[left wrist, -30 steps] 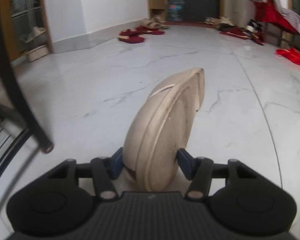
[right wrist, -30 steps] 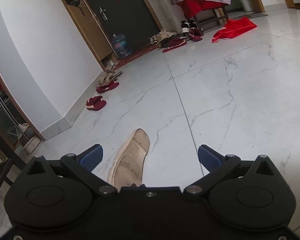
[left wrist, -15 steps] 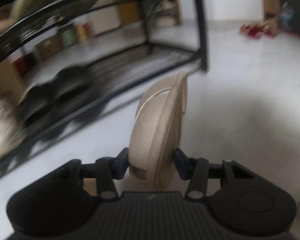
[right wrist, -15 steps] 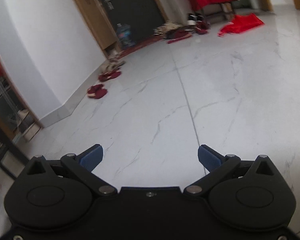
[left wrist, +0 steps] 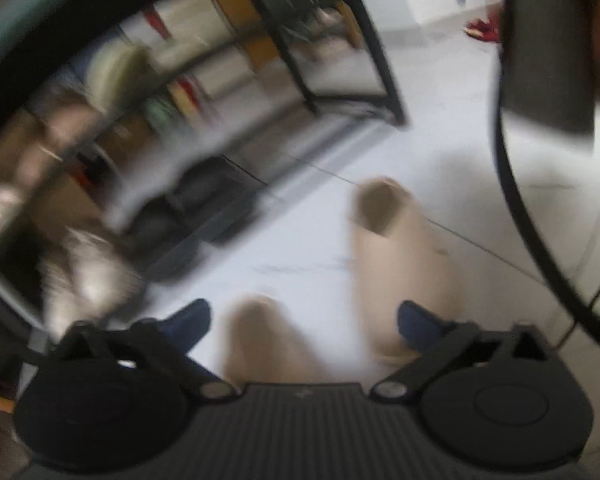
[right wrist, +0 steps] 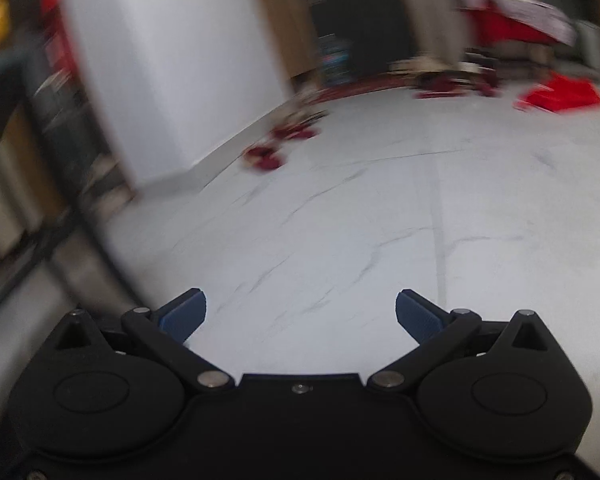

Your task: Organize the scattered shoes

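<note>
The left wrist view is blurred. My left gripper [left wrist: 304, 316] is wide and its jaws are opening, with no pad pressing on anything. One beige shoe [left wrist: 400, 264] lies on the white floor just ahead of the right finger. A second beige shoe [left wrist: 260, 340] lies low between the fingers, untouched. A black metal shoe rack [left wrist: 292, 60] with blurred shoes on it stands to the left. My right gripper [right wrist: 300, 308] is open over bare floor with nothing between its fingers. Dark red slippers [right wrist: 264, 156] lie far off by the white wall.
A dark blurred shape [left wrist: 548, 48] and a black curved cable [left wrist: 516, 216] hang at the right of the left wrist view. Far across the marble floor [right wrist: 380, 220] lie more shoes [right wrist: 440, 80] and a red cloth [right wrist: 560, 96] near a dark door.
My left gripper swung left to the shoe rack and let go of the beige shoe, which now lies on the floor beside another. The right view has rolled and blurred.
</note>
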Available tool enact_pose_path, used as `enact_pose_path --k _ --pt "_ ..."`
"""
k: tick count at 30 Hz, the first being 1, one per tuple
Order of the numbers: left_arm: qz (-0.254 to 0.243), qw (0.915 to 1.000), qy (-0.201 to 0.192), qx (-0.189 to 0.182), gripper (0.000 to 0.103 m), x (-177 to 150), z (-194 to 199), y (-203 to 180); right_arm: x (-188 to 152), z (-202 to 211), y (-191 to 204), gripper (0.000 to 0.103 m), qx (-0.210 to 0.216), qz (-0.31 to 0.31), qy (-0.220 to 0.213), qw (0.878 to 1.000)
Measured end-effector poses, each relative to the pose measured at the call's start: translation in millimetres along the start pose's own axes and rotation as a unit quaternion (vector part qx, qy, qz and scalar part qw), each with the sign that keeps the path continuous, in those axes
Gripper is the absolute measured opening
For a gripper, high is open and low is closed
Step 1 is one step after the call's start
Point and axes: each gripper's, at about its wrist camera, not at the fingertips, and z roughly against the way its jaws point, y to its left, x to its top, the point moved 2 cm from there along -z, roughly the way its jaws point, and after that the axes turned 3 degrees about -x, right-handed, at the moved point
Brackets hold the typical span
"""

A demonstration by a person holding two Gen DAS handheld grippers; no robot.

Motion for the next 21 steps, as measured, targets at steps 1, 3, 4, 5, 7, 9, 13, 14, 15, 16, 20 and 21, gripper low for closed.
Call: enact_pose_path --k 1,3,4,5,7,9,13,14,15,16,20,21 --pt "0.006 0.9999 0.002 0.009 0.102 -6 8 11 -6 -3 8 0.103 0.018 0.029 0.008 0.999" --pt "0.027 0.999 0.018 0.03 0.102 -17 15 34 -18 -4 21 0.103 0.044 0.071 0.014 0.996" --pt "0.039 0.998 0.027 0.041 0.102 -22 17 46 -27 -4 30 0.103 0.06 0.101 0.016 0.993" --pt "0.056 0.9966 0.035 0.049 0.102 -30 20 58 -36 -4 38 0.103 0.076 0.129 0.03 0.988" --pt "0.095 0.9929 0.046 0.056 0.102 -46 28 79 -56 -2 54 0.103 0.11 0.181 0.062 0.975" --pt "0.138 0.9873 0.053 0.058 0.102 -65 36 102 -76 4 68 0.103 0.139 0.235 0.085 0.958" --pt "0.223 0.9704 0.064 0.066 0.102 -100 54 148 -119 16 97 0.103 0.149 0.349 0.102 0.919" --pt "0.245 0.9643 0.068 0.073 0.102 -110 61 162 -125 16 100 0.103 0.148 0.358 0.106 0.916" --pt "0.258 0.9604 0.07 0.078 0.102 -116 66 171 -131 15 102 0.098 0.144 0.366 0.105 0.913" --pt "0.277 0.9543 0.073 0.085 0.102 -123 74 185 -137 14 105 0.099 0.14 0.374 0.104 0.911" --pt "0.337 0.9338 0.073 0.095 0.102 -146 108 227 -154 13 115 0.098 0.129 0.394 0.108 0.904" --pt "0.347 0.9301 0.073 0.096 0.102 -150 114 233 -158 12 118 0.1 0.125 0.395 0.116 0.903"
